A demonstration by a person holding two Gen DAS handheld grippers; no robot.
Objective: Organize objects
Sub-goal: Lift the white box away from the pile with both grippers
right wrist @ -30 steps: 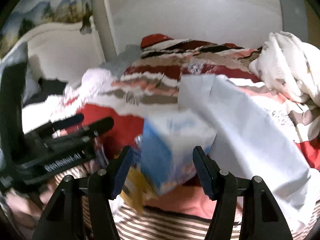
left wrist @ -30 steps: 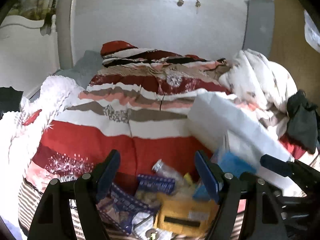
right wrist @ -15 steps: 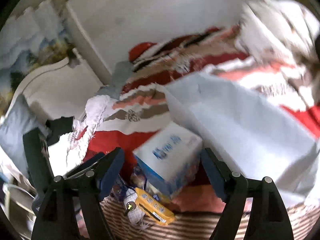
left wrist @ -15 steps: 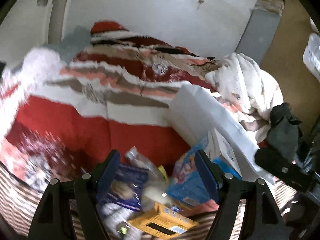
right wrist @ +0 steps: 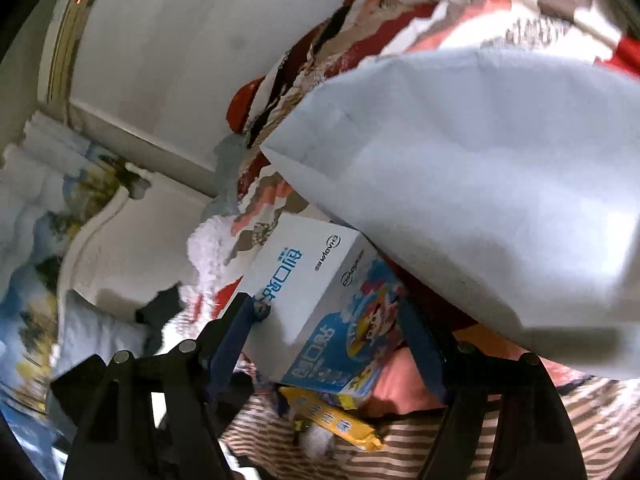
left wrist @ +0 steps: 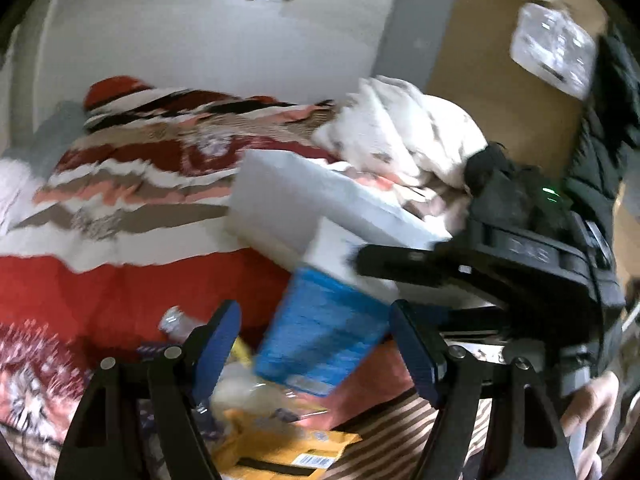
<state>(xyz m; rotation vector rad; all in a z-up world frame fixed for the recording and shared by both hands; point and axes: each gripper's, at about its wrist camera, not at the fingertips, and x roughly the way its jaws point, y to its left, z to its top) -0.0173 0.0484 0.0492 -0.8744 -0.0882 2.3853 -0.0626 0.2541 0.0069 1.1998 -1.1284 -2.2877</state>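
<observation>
You work over a bed whose red striped duvet (left wrist: 132, 280) meets a white wall (left wrist: 200, 28). Your left gripper (left wrist: 314, 344) is spread and empty. Your right gripper (right wrist: 328, 320), jaws just closing slightly, brackets the blue-and-white box (right wrist: 316, 300) beside the white bag (right wrist: 480, 180).

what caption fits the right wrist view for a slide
Right gripper open around a blue-and-white box on a striped bedspread, beside a white bag.

"CHAOYA" brand mark on the white-and-blue box (right wrist: 320, 304), large blue Chinese characters beside it

left tongs (left wrist: 314, 350) jaws wide, right tongs (right wrist: 328, 334) jaws apart, just been closing slightly
</observation>
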